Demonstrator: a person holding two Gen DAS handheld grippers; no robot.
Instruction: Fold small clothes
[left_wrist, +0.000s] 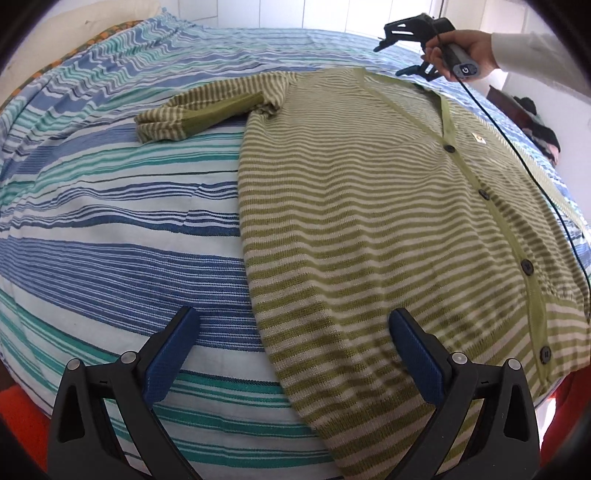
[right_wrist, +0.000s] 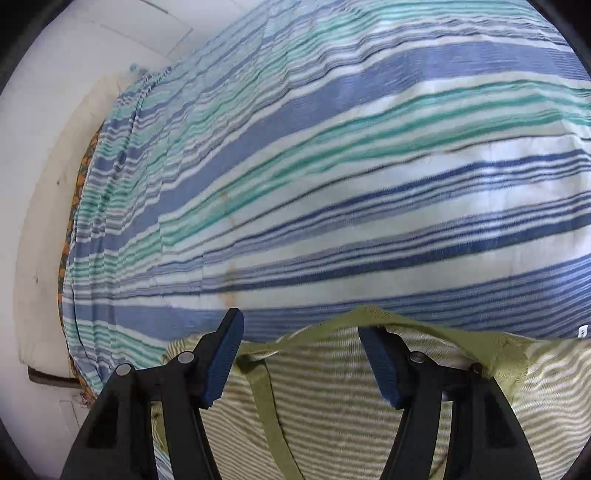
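olive-and-cream stripes fill the left wrist view: a knitted cardigan (left_wrist: 388, 206) lies flat and face up on the bed (left_wrist: 110, 229), buttoned down its green placket, with dark buttons (left_wrist: 526, 266) running toward the near hem. one sleeve (left_wrist: 199, 114) reaches out to the side across the blue, teal and white striped bedsheet (left_wrist: 92, 184), bent and a little rumpled, with a solid green patch on it. left gripper (left_wrist: 295, 354) hovers low over the near edge of the garment, jaws spread wide and gripping nothing, one blue pad above the sheet and the other above the knit. far across the cardigan, near its collar, a hand (left_wrist: 469, 48) holds the right gripper (left_wrist: 391, 55) just above the fabric, a black cable (left_wrist: 517, 147) trailing down from it over the cardigan's far side. from the right wrist view, right gripper (right_wrist: 301, 360) has its jaws parted too, and the green neckband (right_wrist: 369, 317) of the cardigan sits between them, draped over the tip of one finger; whether any of it is pinched cannot be told. beyond, striped bedsheet (right_wrist: 332, 166) stretches away, blurred, to a pale wall (right_wrist: 55, 74).
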